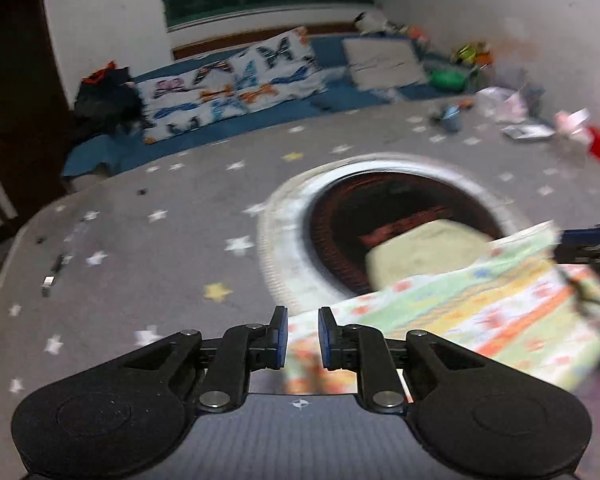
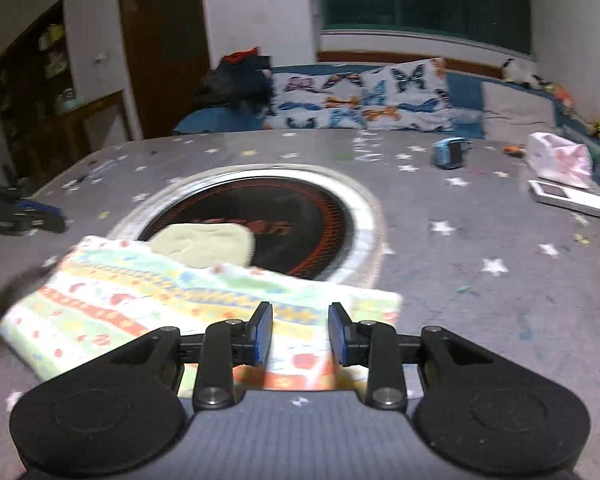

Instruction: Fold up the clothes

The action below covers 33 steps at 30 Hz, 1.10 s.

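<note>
Soft patterned cloth (image 2: 148, 308) lies folded flat on starry fabric (image 2: 480, 288).

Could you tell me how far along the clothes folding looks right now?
Done: the patterned cloth lies folded into a flat rectangle on the star-print cover. In hand: the left gripper and right gripper straddle its edge, jaws apart, pressing nothing. Left: the pale yellow cloth behind it, and any tidying.

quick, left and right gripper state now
left gripper: open, cloth between the pads, no grip.
right gripper: open, over the cloth's edge, holding nothing.
</note>
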Available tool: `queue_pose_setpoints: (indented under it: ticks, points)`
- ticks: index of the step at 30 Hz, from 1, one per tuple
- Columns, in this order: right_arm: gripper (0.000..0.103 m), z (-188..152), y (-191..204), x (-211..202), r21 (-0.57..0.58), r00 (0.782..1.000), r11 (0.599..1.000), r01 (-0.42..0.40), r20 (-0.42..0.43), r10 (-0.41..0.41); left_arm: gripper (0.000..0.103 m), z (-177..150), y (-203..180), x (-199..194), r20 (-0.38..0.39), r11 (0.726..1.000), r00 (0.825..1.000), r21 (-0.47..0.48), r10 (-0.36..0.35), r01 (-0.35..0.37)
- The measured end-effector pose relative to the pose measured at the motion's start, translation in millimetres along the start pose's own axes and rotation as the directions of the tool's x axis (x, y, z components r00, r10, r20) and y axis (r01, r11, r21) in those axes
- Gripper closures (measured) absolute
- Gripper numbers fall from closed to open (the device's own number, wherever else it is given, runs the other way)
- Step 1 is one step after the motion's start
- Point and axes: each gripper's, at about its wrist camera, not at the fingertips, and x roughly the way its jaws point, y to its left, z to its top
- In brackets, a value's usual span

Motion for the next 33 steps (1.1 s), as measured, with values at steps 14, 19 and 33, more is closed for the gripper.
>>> queue_pose_setpoints:
  ticks: [14, 19, 33]
  points:
    - [0.099, 5.5, -6.3, 15.4, 0.026, 0.998, 0.998, 0.058, 0.025, -0.058, 0.084, -10.5, -47.5, 32.8, -0.051, 0.995, 0.994, 0.024, -0.097, 0.099]
    - [0.09, 5.1, -10.4, 24.0, 0.049, 0.997, 0.996, 0.076, -0.004, -0.075, 0.084, -11.5, -43.5, 35.6, -0.056, 0.996, 0.994, 0.008, -0.092, 0.092]
    - [0.09, 22.6, 31.6, 51.3, 0.0, 0.994, 0.996, -0.089, -0.057, 0.089, 0.084, 10.4, -51.5, 57.1, -0.051, 0.991, 0.991, -0.049, -0.124, 0.122]
